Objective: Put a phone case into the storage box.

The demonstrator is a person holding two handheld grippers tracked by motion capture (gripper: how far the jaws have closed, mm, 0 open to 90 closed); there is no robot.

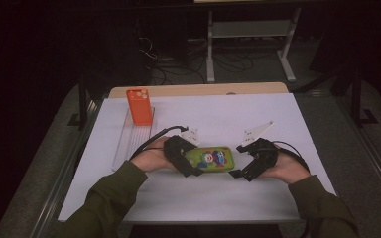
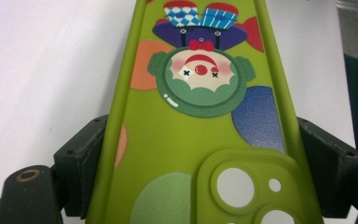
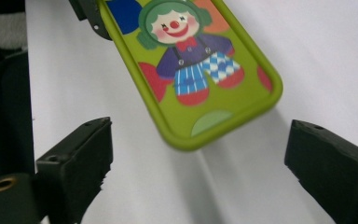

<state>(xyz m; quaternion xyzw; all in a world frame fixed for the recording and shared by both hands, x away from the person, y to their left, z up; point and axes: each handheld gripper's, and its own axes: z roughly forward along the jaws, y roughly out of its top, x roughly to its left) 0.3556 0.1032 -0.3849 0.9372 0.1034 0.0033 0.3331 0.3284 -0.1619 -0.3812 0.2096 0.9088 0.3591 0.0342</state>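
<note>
While the left gripper (image 1: 191, 163) clamps the camera end of the green phone case (image 1: 212, 159), its 2 jaws press on the 2 long edges, as the left gripper view shows, so the case is pinched across its width and the printed clown stays uncovered. That grasp at one end leaves the other end free. The case hangs just above the white bench (image 1: 278, 119), near its middle front; the soft shadow under it in the right gripper view suggests that the free end is lifted off the surface and not lying flat.

At that free end the right gripper (image 1: 238, 159) is released, its 2 jaws spread wide on either side of the rounded corner of the case (image 3: 200, 70) and touching nothing. I judge this as a set-up for a 2-handed hold: one side steadies the case, the other comes in to take the opposite end, perhaps to flex it or to pass it across.

Farther back on the left, an orange phone case (image 1: 139, 106) stands upright at the far end of a clear tray (image 1: 126, 144), well apart from both grippers. It looks parked out of the working area, possibly awaiting its turn or already dealt with; which one cannot be told.
</note>
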